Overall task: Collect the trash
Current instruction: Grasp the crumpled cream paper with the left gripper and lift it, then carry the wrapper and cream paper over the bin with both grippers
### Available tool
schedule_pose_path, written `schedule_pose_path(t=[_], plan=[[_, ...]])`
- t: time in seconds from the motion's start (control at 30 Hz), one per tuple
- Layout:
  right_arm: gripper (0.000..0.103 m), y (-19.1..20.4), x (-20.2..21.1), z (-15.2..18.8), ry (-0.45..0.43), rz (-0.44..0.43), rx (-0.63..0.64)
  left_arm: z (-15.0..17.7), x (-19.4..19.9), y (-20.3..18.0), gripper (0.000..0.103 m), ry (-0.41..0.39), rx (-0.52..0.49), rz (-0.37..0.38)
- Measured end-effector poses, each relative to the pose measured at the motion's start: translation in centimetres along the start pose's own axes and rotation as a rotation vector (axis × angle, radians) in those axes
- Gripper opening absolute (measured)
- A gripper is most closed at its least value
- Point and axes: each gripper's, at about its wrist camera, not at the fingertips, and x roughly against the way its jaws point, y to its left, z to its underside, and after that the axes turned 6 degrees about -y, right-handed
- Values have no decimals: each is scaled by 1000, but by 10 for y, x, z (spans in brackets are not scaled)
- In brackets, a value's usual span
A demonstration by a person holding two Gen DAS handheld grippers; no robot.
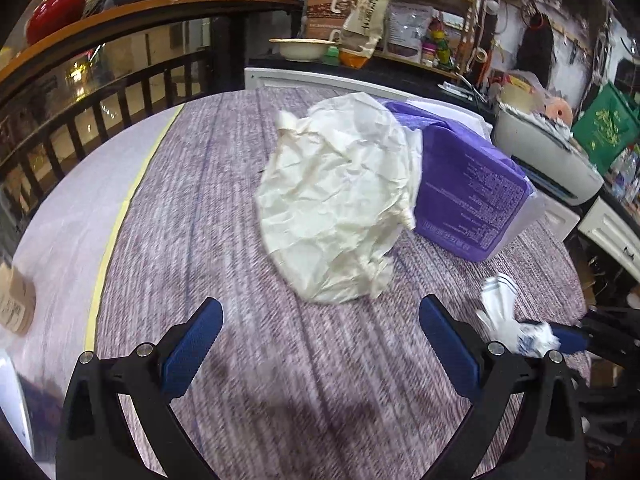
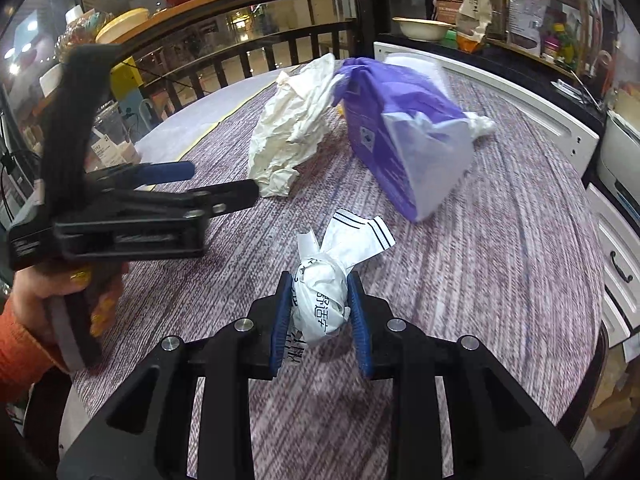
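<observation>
Printed white wrapper (image 2: 320, 300): clamped in the right claw (image 2: 320, 312), blue pads pressed on both sides of the crumpled ball, loose twisted tail sticking out past the tips, over the near part of the counter (image 2: 500, 264). Risk, as a judgement: thin slick film, squeezed only at its middle; could slide out or unroll on the way to a bin, and the free tail could snag. Seen from the left wrist view, same wrapper (image 1: 516, 328) just beside the left claw's right finger; a bump between the two claws could knock it loose.

Left claw (image 1: 320, 312): spread wide apart, empty, touching nothing, aimed at the big crumpled cream paper (image 1: 340, 204) mid-counter. Paper broad and springy; likely to slip out of a shallow pinch or drag the purple bag (image 1: 468, 184) touching it toward the far edge. Small brown item (image 1: 16, 304) near the left edge, too blurred to name.
</observation>
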Motion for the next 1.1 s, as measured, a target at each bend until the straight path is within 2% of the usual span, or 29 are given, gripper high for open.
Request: schedule_pose_path(t=[0.13, 0.37, 0.47, 0.57, 0.67, 0.73, 0.83, 1.1], plan=[[29, -8, 14, 5, -19, 5, -29, -12, -19, -19, 97, 5, -70, -33], [29, -14, 26, 11, -36, 12, -64, -27, -46, -33, 97, 19, -129, -102], [29, -19, 30, 15, -43, 11, -82, -30, -56, -31, 89, 36, -133, -138], [29, -23, 34, 18, -50, 13, -100, -31, -58, -27, 77, 42, -116, -149], [29, -27, 36, 20, -55, 18, -111, -32, -55, -19, 61, 33, -95, -156], [29, -27, 37, 22, -57, 20, -120, -33, -53, -14, 45, 27, -69, -152], [29, -29, 38, 23, -64, 17, -134, -33, -47, -3, 30, 17, -25, -141], [29, -31, 45, 28, -94, 18, -139, -17, -15, 11, 25, -39, 38, -99]])
